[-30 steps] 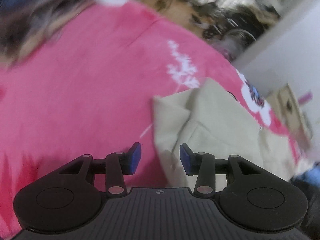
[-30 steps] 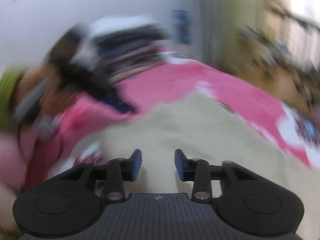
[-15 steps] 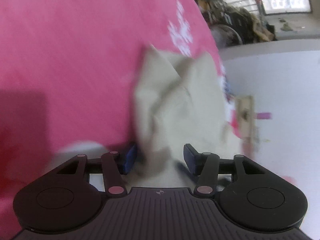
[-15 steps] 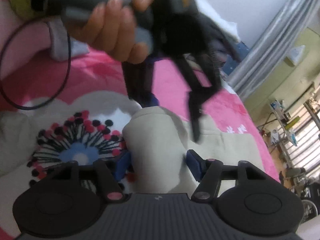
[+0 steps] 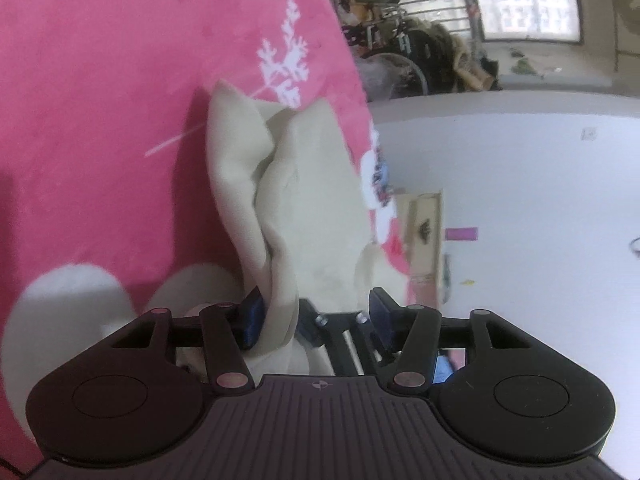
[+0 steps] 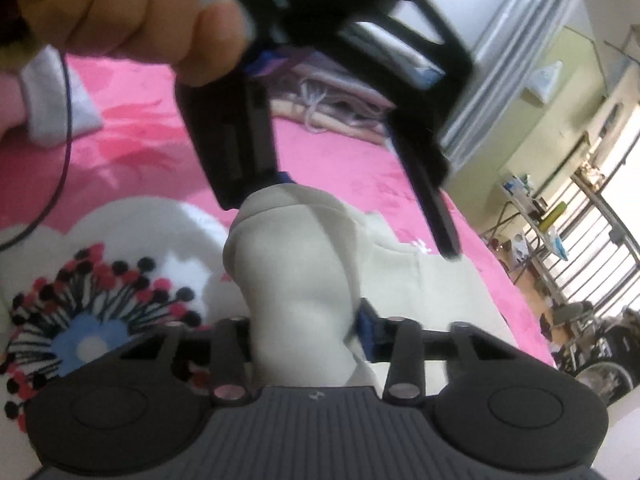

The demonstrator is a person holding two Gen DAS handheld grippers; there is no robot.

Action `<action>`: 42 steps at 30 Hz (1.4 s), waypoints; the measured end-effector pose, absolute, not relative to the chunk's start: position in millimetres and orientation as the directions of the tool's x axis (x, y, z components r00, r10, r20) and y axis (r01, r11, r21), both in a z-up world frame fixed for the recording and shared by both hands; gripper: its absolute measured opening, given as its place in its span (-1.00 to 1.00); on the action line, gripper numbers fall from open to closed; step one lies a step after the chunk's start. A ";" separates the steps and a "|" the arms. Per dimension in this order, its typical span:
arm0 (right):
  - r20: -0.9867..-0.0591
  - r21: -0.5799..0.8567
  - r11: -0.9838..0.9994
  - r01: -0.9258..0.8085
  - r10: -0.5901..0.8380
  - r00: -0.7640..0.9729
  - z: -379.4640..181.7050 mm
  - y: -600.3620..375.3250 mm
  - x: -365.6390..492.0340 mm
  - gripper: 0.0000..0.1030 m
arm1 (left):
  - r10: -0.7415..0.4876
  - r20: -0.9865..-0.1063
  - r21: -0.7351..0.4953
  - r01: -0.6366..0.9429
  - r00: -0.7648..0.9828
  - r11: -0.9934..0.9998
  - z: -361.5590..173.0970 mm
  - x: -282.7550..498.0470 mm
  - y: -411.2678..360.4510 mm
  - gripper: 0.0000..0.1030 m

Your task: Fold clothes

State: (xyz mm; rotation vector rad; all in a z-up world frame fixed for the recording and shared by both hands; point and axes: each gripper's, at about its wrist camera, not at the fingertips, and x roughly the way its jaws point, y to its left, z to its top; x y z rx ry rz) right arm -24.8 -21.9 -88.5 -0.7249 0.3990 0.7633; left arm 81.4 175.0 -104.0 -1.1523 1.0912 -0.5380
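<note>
beige garment (image 5: 304, 184): soft, limp, best held at bunched edge | right gripper (image 6: 304, 330): clamped on its fold | left gripper (image 5: 316, 314): fingers apart around fabric

The black plastic left gripper (image 5: 316, 316) has blue pads and silver screws. The black plastic right gripper (image 6: 306, 332) looks alike.

Daylight comes in through the barred window (image 5: 528, 4) — bright there, nearly washed out in the right wrist view. The pink bedspread (image 5: 120, 80) is evenly lit, with soft shadows beside the beige garment (image 5: 312, 184). The hand (image 6: 120, 12) close to the lens is blurred — straight lines bow near the picture edges.
</note>
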 end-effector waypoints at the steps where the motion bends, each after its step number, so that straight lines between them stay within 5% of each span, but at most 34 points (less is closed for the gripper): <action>1: -0.562 -0.429 0.522 -0.737 0.485 0.670 -83.2 -25.5 -22.3 -0.48 | -0.820 -0.373 -0.928 -0.176 0.433 0.329 -103.6 81.6 179.3 0.03; 11: -0.491 -0.242 0.706 -0.666 0.503 0.711 -19.7 -89.0 -12.3 -0.60 | -0.775 -0.151 -0.983 -0.014 0.614 0.180 -73.3 82.4 194.8 0.05; 18: -0.361 -0.014 0.866 -0.500 0.462 0.810 32.2 -189.3 -8.8 -0.62 | -0.801 -0.224 -0.963 0.002 0.555 0.270 -64.0 95.2 147.5 0.05; 22: -0.299 0.133 0.949 -0.287 0.314 0.901 40.0 -283.2 -25.1 -0.62 | -0.848 -0.294 -0.934 0.058 0.440 0.354 -57.2 103.5 96.2 0.05; 26: -0.374 0.363 0.932 -0.002 0.148 0.916 -14.8 -376.1 -32.8 -0.62 | -0.826 -0.478 -0.837 0.131 0.298 0.532 -63.8 113.9 17.6 0.05; 30: -0.448 0.671 0.711 0.213 0.159 0.880 -82.5 -449.8 -36.3 -0.62 | -0.732 -0.651 -0.706 0.196 0.199 0.681 -85.8 114.6 -51.7 0.05; 37: -0.332 0.776 0.621 0.114 0.248 0.910 -66.3 -462.2 -46.7 -0.63 | -0.720 -0.678 -0.671 0.272 0.151 0.689 -85.7 98.1 -84.8 0.05; 42: -0.423 0.810 0.531 0.251 0.231 0.876 -119.6 -477.1 -70.4 -0.65 | -0.690 -0.708 -0.637 0.290 0.147 0.715 -86.6 87.7 -87.2 0.05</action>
